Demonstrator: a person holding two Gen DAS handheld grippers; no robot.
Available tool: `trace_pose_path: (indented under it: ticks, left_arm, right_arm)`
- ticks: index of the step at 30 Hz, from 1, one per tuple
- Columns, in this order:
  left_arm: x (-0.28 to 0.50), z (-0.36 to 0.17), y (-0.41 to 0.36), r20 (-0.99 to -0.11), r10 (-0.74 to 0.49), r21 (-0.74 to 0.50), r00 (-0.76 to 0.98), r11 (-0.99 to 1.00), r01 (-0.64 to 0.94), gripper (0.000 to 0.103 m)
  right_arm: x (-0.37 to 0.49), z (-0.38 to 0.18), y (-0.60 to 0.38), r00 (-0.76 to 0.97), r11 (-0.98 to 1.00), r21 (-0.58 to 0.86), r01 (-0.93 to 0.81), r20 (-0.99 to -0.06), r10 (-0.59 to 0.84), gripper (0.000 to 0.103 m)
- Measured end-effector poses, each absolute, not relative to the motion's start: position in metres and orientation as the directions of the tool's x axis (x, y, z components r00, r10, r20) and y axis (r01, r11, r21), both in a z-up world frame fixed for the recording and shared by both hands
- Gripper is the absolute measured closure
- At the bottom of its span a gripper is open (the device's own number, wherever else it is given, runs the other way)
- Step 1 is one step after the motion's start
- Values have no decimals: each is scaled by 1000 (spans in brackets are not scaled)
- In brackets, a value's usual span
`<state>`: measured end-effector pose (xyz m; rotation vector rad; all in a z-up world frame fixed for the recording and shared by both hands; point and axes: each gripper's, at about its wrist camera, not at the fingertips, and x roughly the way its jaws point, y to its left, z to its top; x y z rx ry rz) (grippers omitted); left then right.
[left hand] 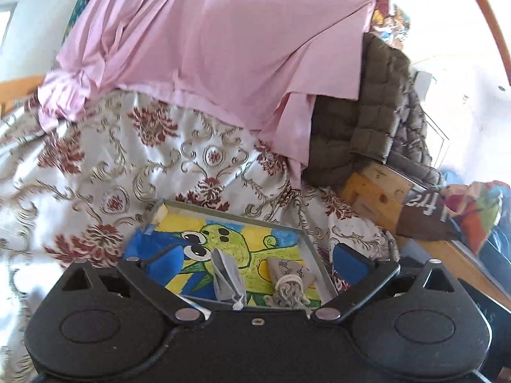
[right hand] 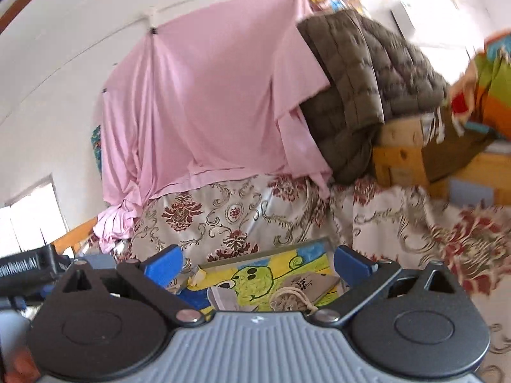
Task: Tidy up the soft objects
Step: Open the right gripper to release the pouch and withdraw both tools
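grey pouch [left hand: 227,276]: we see it lying in the tray, small and limp, drawn to a tied neck at the near end; we judge it very light, soft enough to fold under the pads, best taken across the body just above the knot
beige pouch [left hand: 287,279]: it lies beside the grey one in the same tray, close but whether touching we cannot tell; a cord is wound round its gathered neck [right hand: 289,300]; we judge the coarse cloth gives good friction, and the corded neck is the firmest place to pinch
tray [left hand: 314,249]: shallow, with a thin raised rim, and a bright drawing of a green creature covering its floor; we would come in from above so the rim does not foul the pads
left gripper [left hand: 252,260]: we read its jaws as spread wide with nothing in them, hanging over the tray
right gripper [right hand: 258,263]: likewise wide apart and empty
surface: the tray rests on a bed under a glossy floral cover [left hand: 95,172], soft and likely to give under any push
room: a pink sheet [left hand: 207,38] hangs behind, an olive quilted jacket [right hand: 361,73] sits on a wooden frame to the right, white walls beyond
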<state>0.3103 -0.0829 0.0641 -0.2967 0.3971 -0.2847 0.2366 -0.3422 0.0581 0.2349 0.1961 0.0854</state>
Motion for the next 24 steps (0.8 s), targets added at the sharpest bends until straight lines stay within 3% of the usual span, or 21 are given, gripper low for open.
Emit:
trace_pose_path:
  ticks: [8,14,24]
  left_arm:
    - [227,72,-63,-283,-322,-315,903,921,230,1]
    - [180,63,-48,-290,-302,-254,908,939,231,1]
    - [138,37,-25,-333,-286,-252,899,945,207,1]
  right_arm:
    - [162,50,-310,989,989,131,-73,-115,88,0]
    - [123,41,-302,992,985,154,-80,-81,94,0]
    - [92,14,-284,970,985,163,-54,-225,91,0]
